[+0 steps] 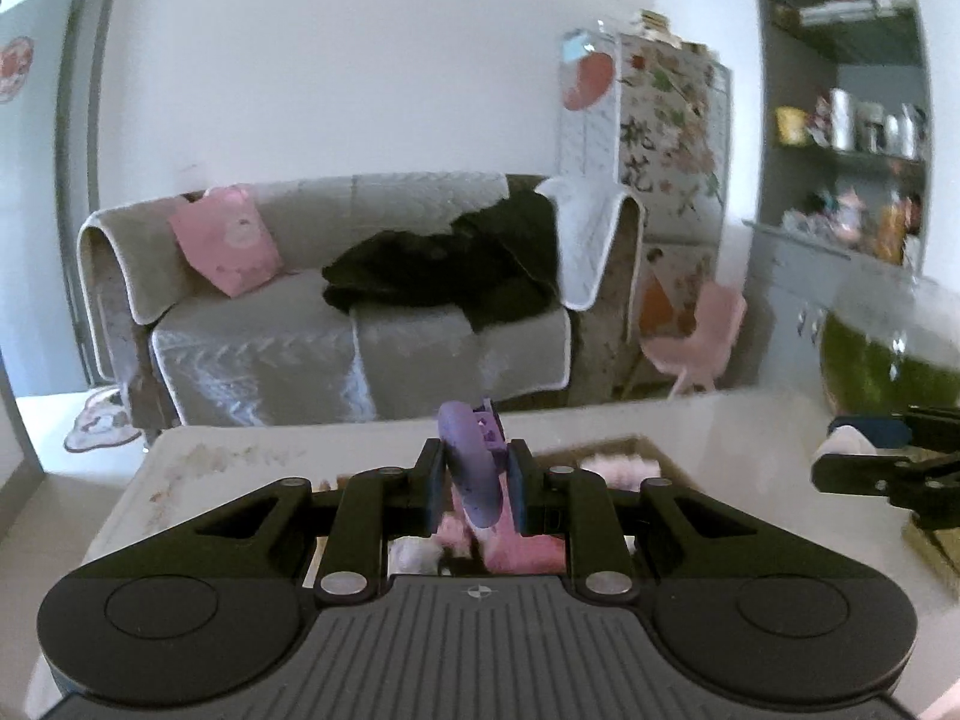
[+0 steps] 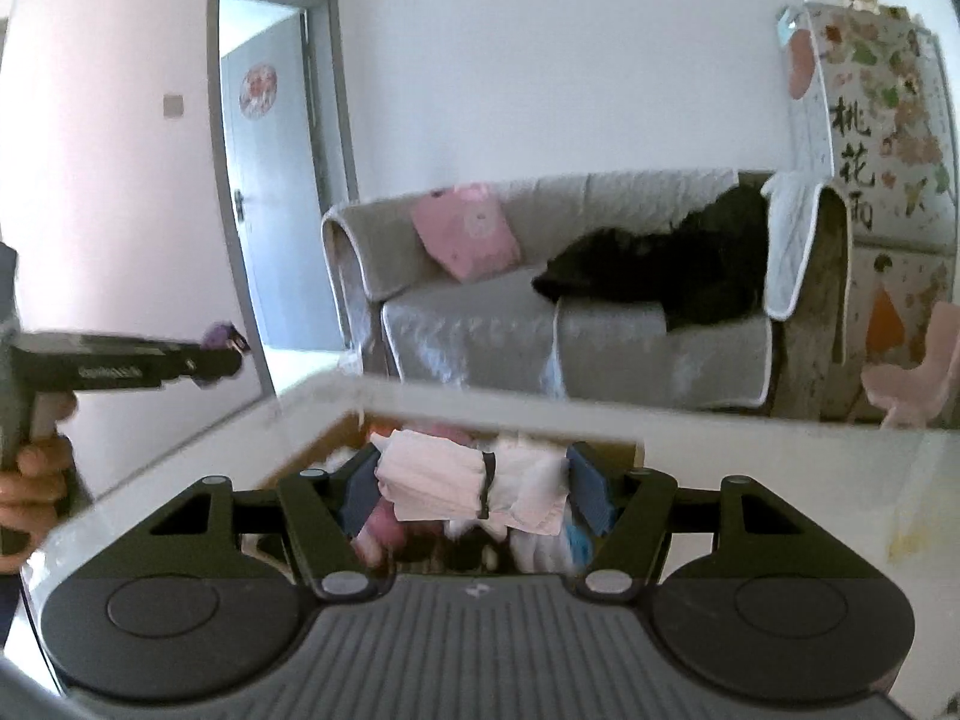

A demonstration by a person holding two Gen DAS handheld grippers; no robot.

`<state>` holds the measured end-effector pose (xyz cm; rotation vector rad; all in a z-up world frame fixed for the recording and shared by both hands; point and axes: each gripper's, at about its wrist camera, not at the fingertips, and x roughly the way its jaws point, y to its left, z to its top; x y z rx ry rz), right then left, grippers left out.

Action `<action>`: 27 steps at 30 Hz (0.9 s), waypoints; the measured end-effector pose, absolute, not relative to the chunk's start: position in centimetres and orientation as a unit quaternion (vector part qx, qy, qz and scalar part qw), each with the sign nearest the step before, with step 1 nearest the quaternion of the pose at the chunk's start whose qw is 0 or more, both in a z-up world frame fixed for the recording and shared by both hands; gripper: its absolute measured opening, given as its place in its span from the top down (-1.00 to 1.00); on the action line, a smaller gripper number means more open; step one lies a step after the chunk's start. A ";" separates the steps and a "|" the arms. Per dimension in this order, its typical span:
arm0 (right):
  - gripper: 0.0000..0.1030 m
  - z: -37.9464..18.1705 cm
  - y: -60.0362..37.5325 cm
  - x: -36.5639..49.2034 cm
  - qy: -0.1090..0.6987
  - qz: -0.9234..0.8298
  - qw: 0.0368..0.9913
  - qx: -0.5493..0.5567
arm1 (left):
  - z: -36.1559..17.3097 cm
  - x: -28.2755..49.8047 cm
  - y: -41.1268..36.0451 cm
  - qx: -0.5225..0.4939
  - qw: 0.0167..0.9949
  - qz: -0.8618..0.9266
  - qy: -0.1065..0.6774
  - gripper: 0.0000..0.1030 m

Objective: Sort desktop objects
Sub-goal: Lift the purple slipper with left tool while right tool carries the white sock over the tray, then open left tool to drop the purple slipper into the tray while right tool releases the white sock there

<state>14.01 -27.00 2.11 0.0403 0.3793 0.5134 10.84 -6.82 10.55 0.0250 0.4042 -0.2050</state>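
In the left wrist view, the left gripper [image 1: 476, 483] is seen closed on a purple plastic clip [image 1: 471, 462], a smooth curved piece with a lighter, angular hinged part at its far end. The clip is held upright between the two dark blue ribbed pads [image 1: 435, 489], above an open cardboard box [image 1: 636, 447]. Soft pink and white items, blurred, are seen inside the box beneath the clip. At the right edge of the same view the right gripper [image 1: 864, 456] is seen from the side, with something white and rounded at its tip.

In the right wrist view, the right gripper [image 2: 477, 489] is shown with its jaws fairly wide, pressed against the two ends of a white cloth bundle [image 2: 474, 486]. The bundle is of soft folded fabric and is cinched by a thin black band [image 2: 487, 486]. It is held over the same box [image 2: 312, 450], where fluffy white and pink items and something blue are glimpsed. To the left, the left gripper [image 2: 225, 348] is seen sideways with the purple clip [image 2: 219, 333] at its tip, its handle grasped by a hand [image 2: 33, 480].

The box rests on a glossy white table [image 1: 690, 414]. Beyond it, a sofa [image 1: 336, 300] under a grey quilted cover is seen, with a pink cushion [image 1: 225, 240] and a crumpled black garment [image 1: 456, 267] on it.
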 end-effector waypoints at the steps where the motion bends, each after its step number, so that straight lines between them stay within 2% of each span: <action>1: -0.21 2.5 -26.7 14.5 0.182 0.253 0.950 0.018 | 10.9 11.6 -6.8 0.009 0.975 -0.094 0.201 0.47; 13: -0.22 3.2 -23.4 19.7 0.168 0.283 0.944 0.027 | 8.9 19.3 -5.6 -0.048 0.964 -0.068 0.253 0.47; 27: -0.22 -0.9 -22.2 22.5 0.230 0.282 0.930 0.042 | 3.8 23.4 -7.6 -0.011 0.949 -0.034 0.313 0.47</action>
